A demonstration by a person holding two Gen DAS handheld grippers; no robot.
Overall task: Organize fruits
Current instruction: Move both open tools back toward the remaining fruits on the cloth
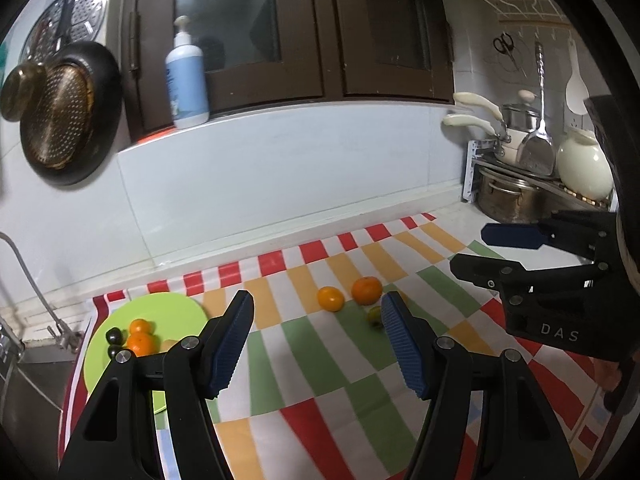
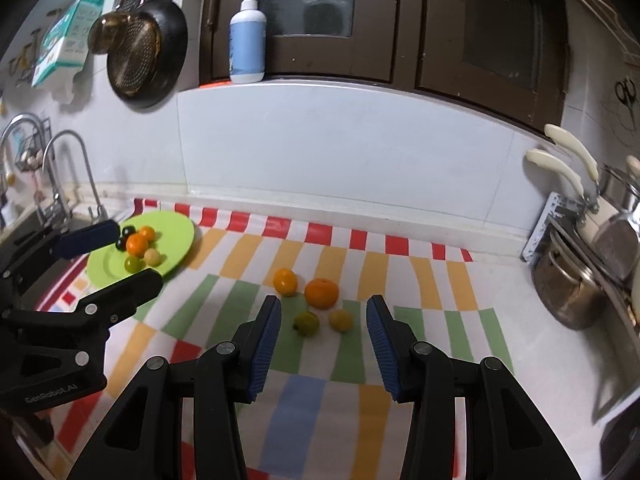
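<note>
Your left gripper (image 1: 318,344) and right gripper (image 2: 324,346) both hang spread wide and empty above the striped cloth (image 2: 304,404). Four loose fruits (image 2: 321,293) lie on it just ahead, others sit on the green plate (image 2: 176,236) by the sink. Behind, a white tiled wall (image 2: 340,148) carries a soap bottle (image 2: 247,40) on its ledge and dark cabinets (image 2: 400,20).

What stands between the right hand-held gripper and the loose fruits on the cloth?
Nothing visible. The right hand-held gripper is open, and the green fruit and yellow fruit lie just ahead on bare cloth.
</note>
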